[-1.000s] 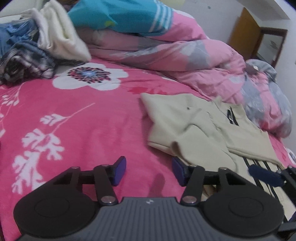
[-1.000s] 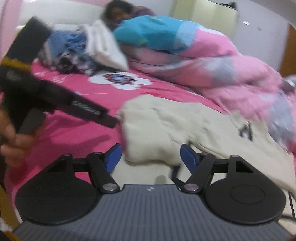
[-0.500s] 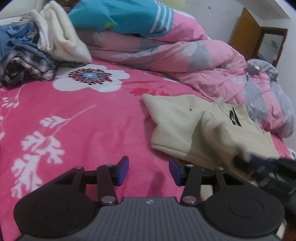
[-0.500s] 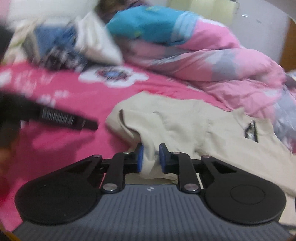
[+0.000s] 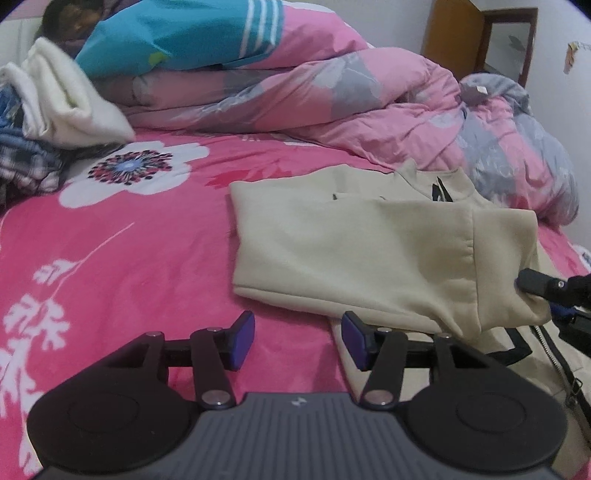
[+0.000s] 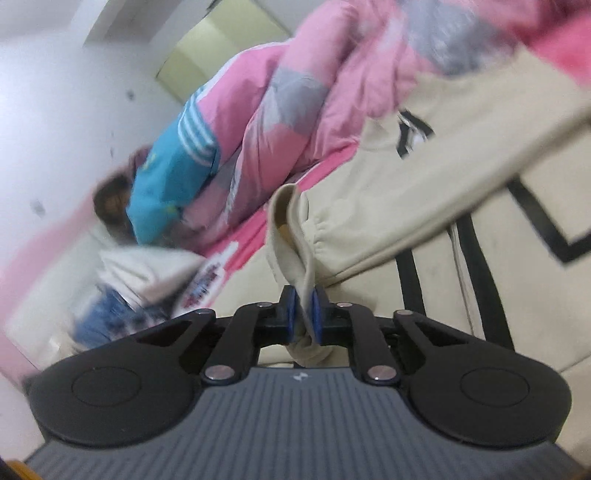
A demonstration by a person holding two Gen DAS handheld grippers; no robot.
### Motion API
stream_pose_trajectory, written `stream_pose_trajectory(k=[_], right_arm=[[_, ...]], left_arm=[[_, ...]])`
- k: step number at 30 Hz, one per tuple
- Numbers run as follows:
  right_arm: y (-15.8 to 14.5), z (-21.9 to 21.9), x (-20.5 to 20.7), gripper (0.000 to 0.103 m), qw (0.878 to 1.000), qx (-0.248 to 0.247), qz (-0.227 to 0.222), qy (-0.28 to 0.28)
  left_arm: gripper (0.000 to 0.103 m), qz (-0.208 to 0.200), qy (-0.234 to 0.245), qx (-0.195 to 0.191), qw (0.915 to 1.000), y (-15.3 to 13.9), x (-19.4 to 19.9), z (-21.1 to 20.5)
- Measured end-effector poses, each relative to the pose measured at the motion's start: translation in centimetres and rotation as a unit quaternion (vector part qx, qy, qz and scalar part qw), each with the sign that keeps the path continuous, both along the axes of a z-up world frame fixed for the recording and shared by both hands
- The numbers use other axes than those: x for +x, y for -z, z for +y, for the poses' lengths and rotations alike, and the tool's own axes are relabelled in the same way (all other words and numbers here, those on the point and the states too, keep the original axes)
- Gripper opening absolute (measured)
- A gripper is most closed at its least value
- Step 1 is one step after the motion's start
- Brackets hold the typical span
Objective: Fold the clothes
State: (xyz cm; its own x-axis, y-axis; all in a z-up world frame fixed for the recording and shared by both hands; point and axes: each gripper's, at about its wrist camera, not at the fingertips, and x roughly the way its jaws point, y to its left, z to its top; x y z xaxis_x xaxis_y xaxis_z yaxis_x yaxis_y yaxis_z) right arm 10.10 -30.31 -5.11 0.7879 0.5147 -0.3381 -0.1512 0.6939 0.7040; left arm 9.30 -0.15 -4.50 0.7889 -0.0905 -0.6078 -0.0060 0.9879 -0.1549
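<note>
- The right gripper (image 6: 301,319) pinches the beige jacket's sleeve cuff (image 6: 295,236); its surroundings blur.
- The left gripper (image 5: 297,341) hovers unclenched, holding nothing.
- The beige jacket (image 5: 351,251) lies on the pink floral bedsheet (image 5: 110,240), its hem cut off at the frame edge.

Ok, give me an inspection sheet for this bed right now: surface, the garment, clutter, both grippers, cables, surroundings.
Surface: pink floral bedsheet.
Job's things: beige jacket, sleeve folded across its body, cuff pinched.
Clutter: pile of clothes at far left; bunched pink duvet behind.
Grippers: left gripper open, holding nothing, at the jacket's near edge; right gripper shut on the cuff.
Cables: nothing seen.
Surroundings: white wall, wooden door; a person lies under the duvet.
</note>
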Motion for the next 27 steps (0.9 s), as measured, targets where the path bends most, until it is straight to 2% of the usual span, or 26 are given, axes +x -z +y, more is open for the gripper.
stream_pose_trajectory(k=[3, 4, 8, 11, 15, 17, 27], right_arm=[[1.5, -1.2, 0.2, 0.014, 0.997, 0.077, 0.022, -0.001], [2.0, -1.5, 0.3, 0.017, 0.994, 0.101, 0.027, -0.003], [2.9, -1.8, 0.3, 0.026, 0.991, 0.125, 0.043, -0.005], [3.6, -2.1, 0.0, 0.029, 0.988, 0.145, 0.046, -0.009], [4.0, -2.1, -0.7, 0.035, 0.986, 0.158, 0.050, -0.014], [4.0, -2.0, -1.1, 0.044, 0.986, 0.155, 0.052, -0.014], [4.1, -0.9, -0.6, 0.046, 0.990, 0.127, 0.066, 0.004]], left_arm=[[0.065, 0.002, -0.002, 0.013, 0.9999, 0.0, 0.4, -0.6], [0.065, 0.004, -0.004, 0.018, 0.9998, 0.0, 0.4, -0.8], [0.066, 0.015, -0.001, 0.028, 0.9995, 0.4, 0.7, -1.2], [0.068, 0.014, 0.001, 0.037, 0.9992, 0.5, 0.7, -1.5], [0.069, 0.016, 0.003, 0.039, 0.9991, 0.5, 0.6, -1.7], [0.070, 0.017, 0.005, 0.039, 0.9991, 0.6, 0.6, -1.8], [0.072, 0.017, 0.009, 0.040, 0.9990, 0.7, 0.3, -1.8]])
